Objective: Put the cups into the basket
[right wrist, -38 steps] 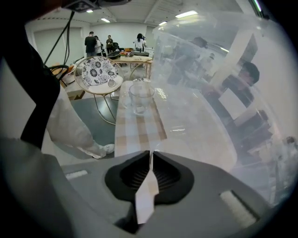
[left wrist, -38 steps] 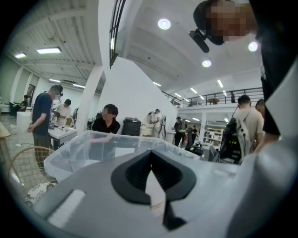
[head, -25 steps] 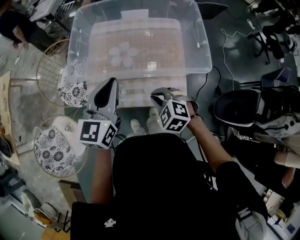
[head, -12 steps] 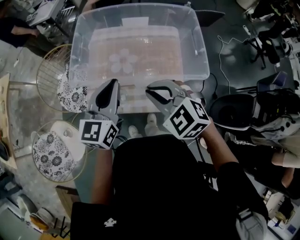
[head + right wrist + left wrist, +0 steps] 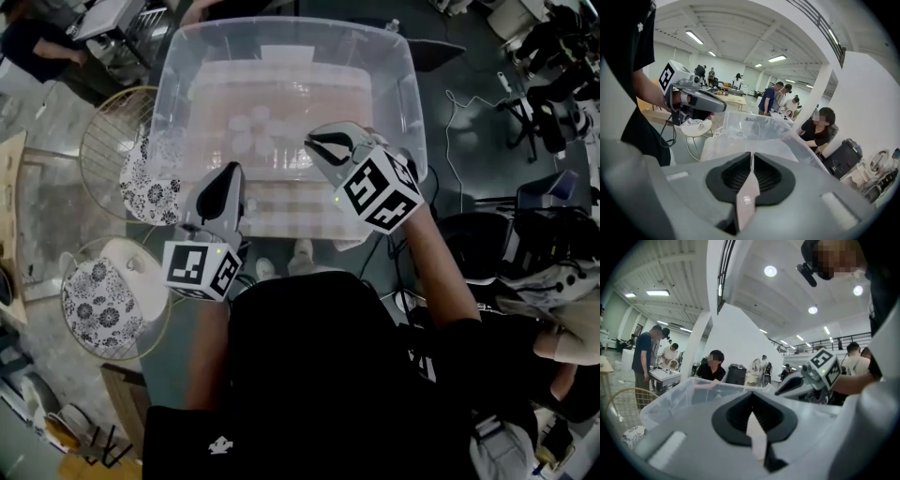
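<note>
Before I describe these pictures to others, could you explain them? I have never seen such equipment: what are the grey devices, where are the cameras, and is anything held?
There is no robot: a person holds two hand tools, the left gripper and the right gripper, each carrying a marker cube. One picture looks down from the person's head; the other two ride on the grippers. On a checked cloth stands a clear bin with white cups inside. Both pairs of jaws are together; only a thin pale strip shows between them, and I see no cup held.

Left claw (image 5: 229, 178) and right claw (image 5: 323, 145) both pinched closed, right one farther forward.
</note>
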The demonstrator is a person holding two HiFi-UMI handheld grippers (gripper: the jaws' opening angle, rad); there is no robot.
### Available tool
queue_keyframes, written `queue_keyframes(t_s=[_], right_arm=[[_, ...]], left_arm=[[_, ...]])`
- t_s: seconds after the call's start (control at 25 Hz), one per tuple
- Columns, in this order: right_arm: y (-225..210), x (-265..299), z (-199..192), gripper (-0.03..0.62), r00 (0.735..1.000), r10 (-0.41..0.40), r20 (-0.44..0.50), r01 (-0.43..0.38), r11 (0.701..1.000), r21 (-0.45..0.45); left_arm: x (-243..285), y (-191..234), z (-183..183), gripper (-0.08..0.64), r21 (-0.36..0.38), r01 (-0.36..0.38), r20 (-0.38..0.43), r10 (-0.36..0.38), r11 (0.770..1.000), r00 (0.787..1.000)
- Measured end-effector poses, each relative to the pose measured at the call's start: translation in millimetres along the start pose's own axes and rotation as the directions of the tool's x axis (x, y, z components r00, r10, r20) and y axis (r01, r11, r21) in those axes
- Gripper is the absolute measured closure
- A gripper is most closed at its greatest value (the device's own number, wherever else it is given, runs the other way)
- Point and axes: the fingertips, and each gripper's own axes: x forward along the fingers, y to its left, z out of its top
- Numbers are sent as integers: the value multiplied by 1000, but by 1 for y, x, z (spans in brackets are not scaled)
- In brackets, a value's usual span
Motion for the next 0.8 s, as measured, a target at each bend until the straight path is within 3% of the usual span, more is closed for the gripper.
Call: queue_keyframes(t_s=[0.36,0.52,0.8], right_arm=[[-29,65,-46,569,987,91,-134,-91,996,5],[-36,98,-77,569,964,117,-237,-136,989,-63],[-29,150,-120,569,923,207,-324,-234,971,-49]], left_arm=[[7,7,-3,555,13,-67,-17,67,998,998],[5,12,-10,555,31,-108,-42,109,994,993],[2,18,-19,555,31,-171,-67,173,985,983]])
